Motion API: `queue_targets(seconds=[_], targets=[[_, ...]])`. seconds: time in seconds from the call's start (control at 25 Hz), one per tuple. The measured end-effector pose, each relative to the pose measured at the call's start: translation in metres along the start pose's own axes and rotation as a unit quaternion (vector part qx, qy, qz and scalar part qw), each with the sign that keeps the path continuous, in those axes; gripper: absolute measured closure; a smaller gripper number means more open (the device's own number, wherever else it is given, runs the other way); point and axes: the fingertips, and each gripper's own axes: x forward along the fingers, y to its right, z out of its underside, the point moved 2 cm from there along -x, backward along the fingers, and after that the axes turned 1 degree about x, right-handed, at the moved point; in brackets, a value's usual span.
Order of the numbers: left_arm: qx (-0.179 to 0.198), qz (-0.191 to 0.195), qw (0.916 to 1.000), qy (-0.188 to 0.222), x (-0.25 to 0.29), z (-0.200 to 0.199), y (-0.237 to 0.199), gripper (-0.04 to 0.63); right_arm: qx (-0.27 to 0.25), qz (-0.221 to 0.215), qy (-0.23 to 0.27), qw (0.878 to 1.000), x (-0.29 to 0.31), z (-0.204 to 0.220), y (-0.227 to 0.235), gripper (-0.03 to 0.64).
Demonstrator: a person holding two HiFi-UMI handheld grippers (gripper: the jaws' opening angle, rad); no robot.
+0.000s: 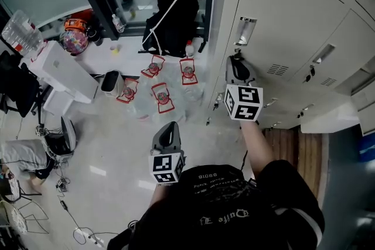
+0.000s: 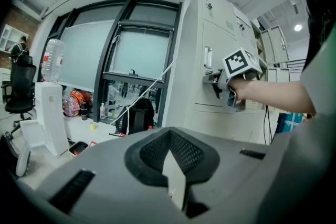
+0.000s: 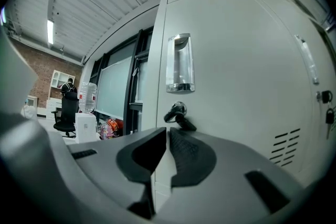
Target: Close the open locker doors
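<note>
Right gripper, jaws nearly together and empty, faces the locker door with its keyed lock at twelve o'clock, so push squarely beside the key until the door seats, while the left gripper, closed and empty, waits at eight o'clock

Right gripper reaches toward 12 o'clock on an outstretched forearm, jaws nearly together and empty. Left gripper hangs at its 7 o'clock, jaws likewise together.
</note>
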Motion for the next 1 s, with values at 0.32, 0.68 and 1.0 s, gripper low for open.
queue_targets(seconds=[0.32, 0.68, 1.0], targets=[[0.001, 0.008, 1.0000, -0.002, 0.000, 0.002, 0.000, 0.588, -0.005, 0.003, -0.001, 1.000, 0.001, 0.000, 0.001, 0.597], [0.004, 0.042, 0.9990, -0.009, 0.002, 0.004, 0.014, 0.588, 0.028, -0.035, -0.032, 0.998, -0.021, 0.027, -0.016, 0.543], [0.011, 0.104, 0.9943, -0.022, 0.012, 0.009, 0.051, 0.588, 0.049, -0.016, -0.038, 0.998, -0.078, 0.045, 0.005, 0.525]])
